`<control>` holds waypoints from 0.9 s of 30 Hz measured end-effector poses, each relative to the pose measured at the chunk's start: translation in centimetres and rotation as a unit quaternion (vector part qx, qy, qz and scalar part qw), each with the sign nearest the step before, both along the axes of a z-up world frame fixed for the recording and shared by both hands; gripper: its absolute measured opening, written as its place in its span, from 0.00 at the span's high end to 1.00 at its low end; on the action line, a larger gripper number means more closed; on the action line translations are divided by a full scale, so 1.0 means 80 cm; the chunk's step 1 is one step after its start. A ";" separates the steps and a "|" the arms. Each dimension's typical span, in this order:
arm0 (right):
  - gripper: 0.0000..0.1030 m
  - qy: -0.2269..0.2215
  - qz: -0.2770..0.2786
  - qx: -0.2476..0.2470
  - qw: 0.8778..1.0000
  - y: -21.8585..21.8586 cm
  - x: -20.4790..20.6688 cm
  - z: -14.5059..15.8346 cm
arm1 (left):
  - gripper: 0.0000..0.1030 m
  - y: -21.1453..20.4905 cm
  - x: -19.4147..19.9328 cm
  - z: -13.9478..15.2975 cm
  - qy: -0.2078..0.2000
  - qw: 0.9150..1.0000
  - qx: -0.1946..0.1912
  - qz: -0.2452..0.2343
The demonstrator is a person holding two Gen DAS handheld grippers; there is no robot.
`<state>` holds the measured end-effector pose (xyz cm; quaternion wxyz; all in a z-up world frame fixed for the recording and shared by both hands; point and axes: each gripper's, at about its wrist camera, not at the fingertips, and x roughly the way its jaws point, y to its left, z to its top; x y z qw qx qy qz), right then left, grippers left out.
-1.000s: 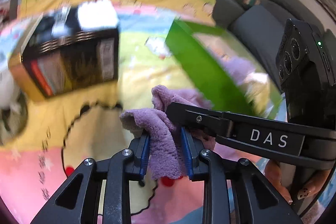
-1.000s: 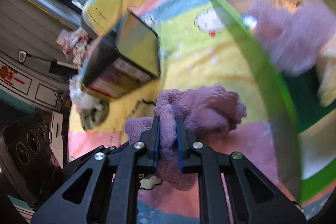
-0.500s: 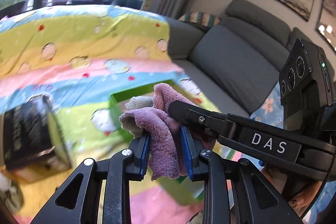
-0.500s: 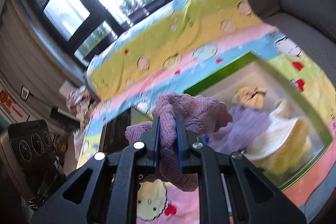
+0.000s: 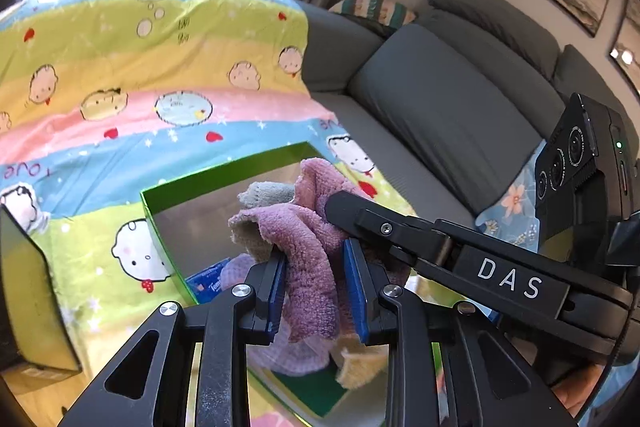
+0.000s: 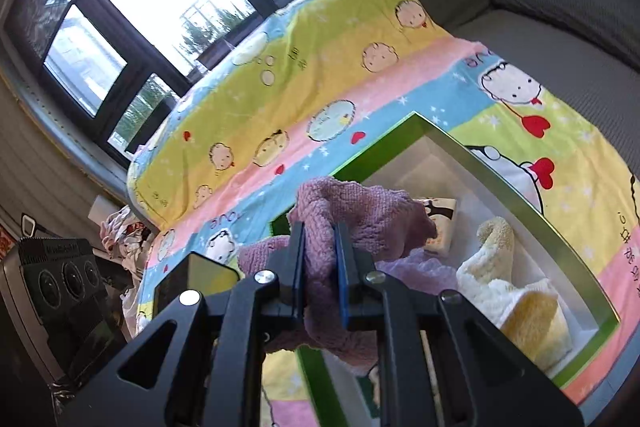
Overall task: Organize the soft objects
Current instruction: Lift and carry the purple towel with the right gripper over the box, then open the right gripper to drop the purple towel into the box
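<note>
Both claws grip purple towel (image 6: 360, 215) above towel-filled, perhaps cardboard, green box (image 6: 516, 195).

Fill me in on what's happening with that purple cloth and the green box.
A person holds a gripper in each hand, and both the left gripper and the right gripper are shut on the same purple towel, bunched above the green box. The box sits on a cartoon-print blanket and already holds a yellow towel and another purple cloth.
</note>
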<state>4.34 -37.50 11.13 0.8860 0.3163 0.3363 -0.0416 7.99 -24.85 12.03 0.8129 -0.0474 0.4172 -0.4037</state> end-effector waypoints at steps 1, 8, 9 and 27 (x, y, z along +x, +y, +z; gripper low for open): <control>0.87 0.006 0.000 0.001 1.000 -0.002 0.005 -0.006 | 0.73 -0.002 0.004 -0.006 0.005 1.000 0.002 0.002; 0.87 0.047 -0.009 0.022 0.999 -0.016 0.025 -0.045 | 0.73 -0.015 0.022 -0.043 0.038 0.999 0.029 0.007; 0.87 0.052 -0.010 0.024 0.998 -0.017 0.026 -0.048 | 0.73 -0.017 0.022 -0.047 0.039 0.999 0.036 0.008; 0.16 0.016 -0.059 -0.031 0.998 0.001 -0.033 0.027 | 0.14 0.038 -0.020 0.021 -0.005 0.999 0.033 0.033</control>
